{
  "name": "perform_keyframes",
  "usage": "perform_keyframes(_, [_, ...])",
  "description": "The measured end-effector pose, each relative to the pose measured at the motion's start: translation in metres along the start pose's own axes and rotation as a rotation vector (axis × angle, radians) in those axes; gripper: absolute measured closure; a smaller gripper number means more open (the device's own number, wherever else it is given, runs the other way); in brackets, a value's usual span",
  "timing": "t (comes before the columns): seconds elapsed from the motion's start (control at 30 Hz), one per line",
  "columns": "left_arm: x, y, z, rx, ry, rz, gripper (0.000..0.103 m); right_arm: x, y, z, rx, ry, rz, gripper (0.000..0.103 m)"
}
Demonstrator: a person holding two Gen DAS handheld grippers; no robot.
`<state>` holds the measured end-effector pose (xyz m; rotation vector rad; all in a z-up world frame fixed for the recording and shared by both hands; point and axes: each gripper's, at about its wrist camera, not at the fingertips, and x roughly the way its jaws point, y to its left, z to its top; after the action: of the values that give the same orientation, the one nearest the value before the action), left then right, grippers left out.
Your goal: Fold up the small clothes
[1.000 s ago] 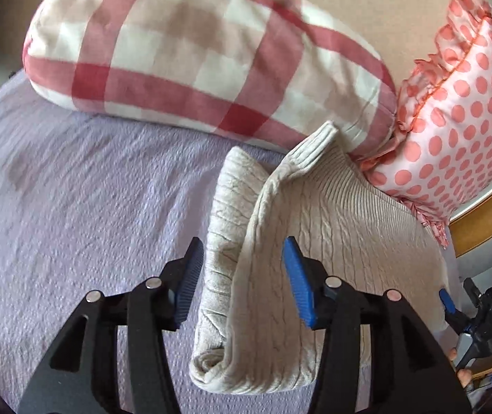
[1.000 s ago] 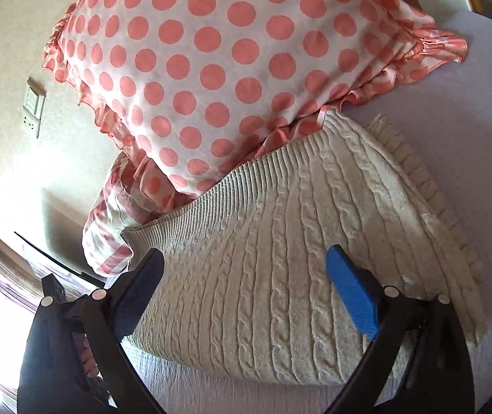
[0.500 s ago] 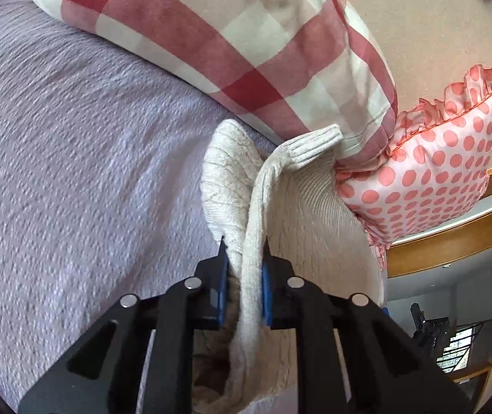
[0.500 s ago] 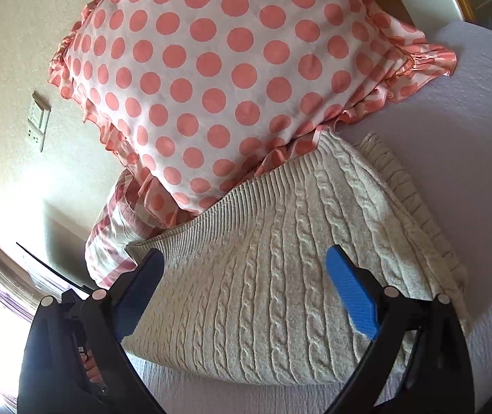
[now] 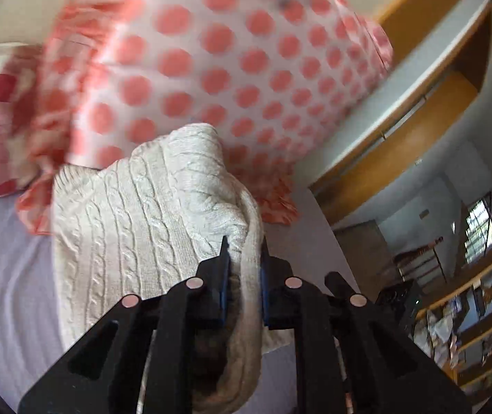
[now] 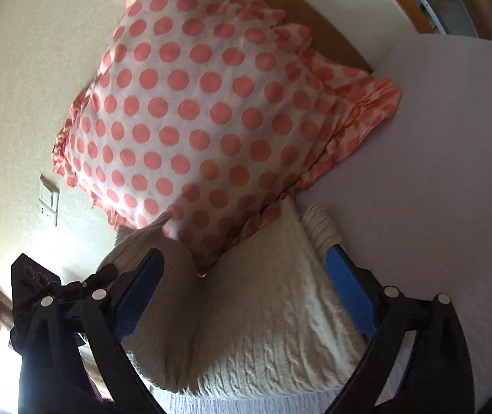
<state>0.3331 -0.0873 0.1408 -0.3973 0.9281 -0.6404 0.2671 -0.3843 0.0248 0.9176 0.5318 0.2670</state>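
The left gripper [image 5: 244, 269] is clenched on a raised fold of the cream cable-knit sweater [image 5: 135, 214], which is doubled over itself. The sweater lies on the lilac bed [image 6: 435, 179] at its head edge, touching the dotted pillow [image 6: 194, 120]. The right gripper [image 6: 246, 296] is spread wide over the sweater.

No readable writing in either view

The shelves [image 5: 480, 314] hold items too small and blurred to read; nothing elsewhere carries a legible word, label or number.
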Motion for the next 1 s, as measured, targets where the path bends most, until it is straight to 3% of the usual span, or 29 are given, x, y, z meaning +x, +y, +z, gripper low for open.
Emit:
perform_keyframes(0.07, [0.058, -0.025, -0.022, 0.038, 0.102, 0.003, 0.089, -0.011, -0.012, 0.009, 0.015, -0.042, -0.021, 0.006])
perform_keyframes(0.13, [0.115, -0.036, -0.047, 0.056, 0.222, 0.062, 0.088, -0.017, -0.024, 0.016, 0.035, -0.062, -0.042, 0.006])
perform_keyframes(0.17, [0.133, -0.037, -0.058, 0.056, 0.258, 0.07, 0.085, -0.019, -0.03, 0.018, 0.055, -0.064, -0.044, 0.006])
perform_keyframes(0.2, [0.137, -0.04, -0.063, 0.064, 0.241, 0.062, 0.083, -0.019, -0.035, 0.021, 0.078, -0.061, -0.035, 0.006])
perform_keyframes(0.23, [0.131, -0.044, -0.064, 0.076, 0.213, 0.035, 0.08, -0.019, -0.038, 0.022, 0.095, -0.056, -0.021, 0.006])
perform_keyframes(0.33, [0.086, -0.045, -0.057, 0.053, 0.151, -0.152, 0.077, -0.021, -0.037, 0.025, 0.08, -0.051, 0.016, 0.006])
perform_keyframes(0.4, [0.043, -0.041, -0.052, 0.064, 0.064, -0.19, 0.065, -0.023, -0.029, 0.026, 0.026, -0.049, 0.022, 0.006])
perform_keyframes(0.47, [0.007, -0.034, -0.051, 0.094, 0.001, -0.109, 0.057, -0.025, -0.02, 0.025, -0.028, -0.02, 0.034, 0.006])
perform_keyframes(0.57, [-0.021, -0.017, -0.061, 0.166, 0.015, 0.048, 0.057, -0.007, -0.001, 0.021, -0.129, 0.099, -0.001, 0.01])
perform_keyframes(0.7, [-0.026, 0.001, -0.083, 0.246, 0.041, 0.145, 0.057, 0.041, 0.002, 0.014, -0.2, 0.27, -0.17, 0.035])
perform_keyframes(0.8, [-0.023, 0.011, -0.096, 0.3, 0.056, 0.161, 0.054, 0.071, 0.001, 0.004, -0.244, 0.382, -0.213, 0.053])
perform_keyframes(0.83, [-0.018, 0.012, -0.1, 0.313, 0.066, 0.166, 0.053, 0.079, 0.002, 0.0, -0.285, 0.399, -0.25, 0.076])
perform_keyframes(0.9, [-0.012, 0.013, -0.106, 0.343, 0.068, 0.175, 0.052, 0.085, 0.005, 0.002, -0.34, 0.376, -0.264, 0.083])
perform_keyframes(1.0, [0.0, 0.013, -0.116, 0.354, 0.089, 0.168, 0.052, 0.085, -0.003, 0.023, -0.294, 0.291, -0.277, 0.094])
